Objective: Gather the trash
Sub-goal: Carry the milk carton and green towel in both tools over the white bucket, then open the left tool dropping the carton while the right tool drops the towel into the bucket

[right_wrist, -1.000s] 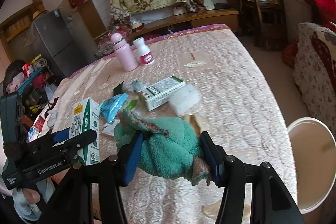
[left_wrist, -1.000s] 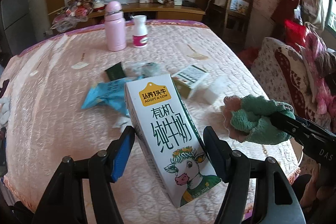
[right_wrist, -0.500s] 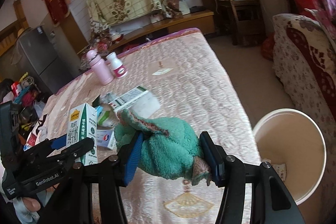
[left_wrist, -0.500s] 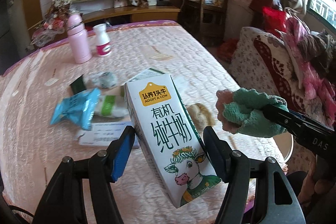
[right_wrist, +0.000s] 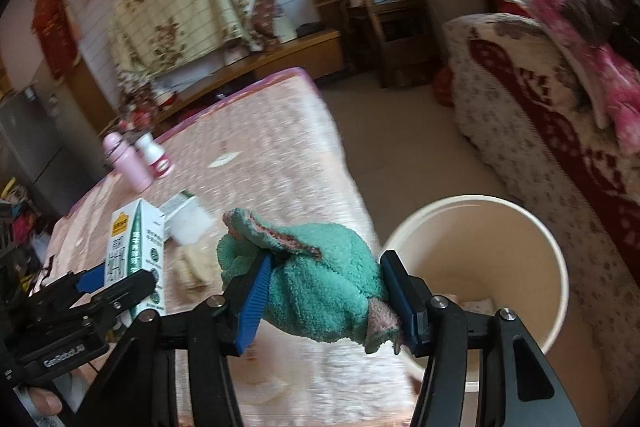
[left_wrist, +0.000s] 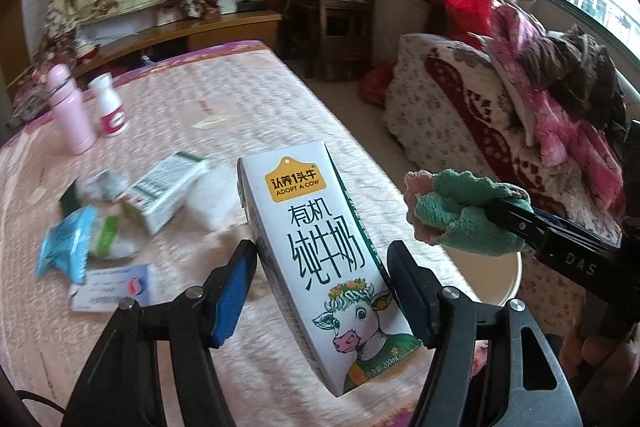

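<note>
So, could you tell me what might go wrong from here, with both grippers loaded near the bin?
1. The milk carton sits tilted in the left gripper and could slip out over the table, short of the bin.
2. The green cloth in the right gripper is not yet over the bin's opening, so it could land on the rim or the floor.

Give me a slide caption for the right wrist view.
Right gripper clamps a crumpled green terry cloth beside a cream plastic bucket; left gripper holds a white milk carton.

Two wrist fisheyes, close behind each claw, facing across the shared pink table [left_wrist: 248, 95] toward the far wall.
</note>
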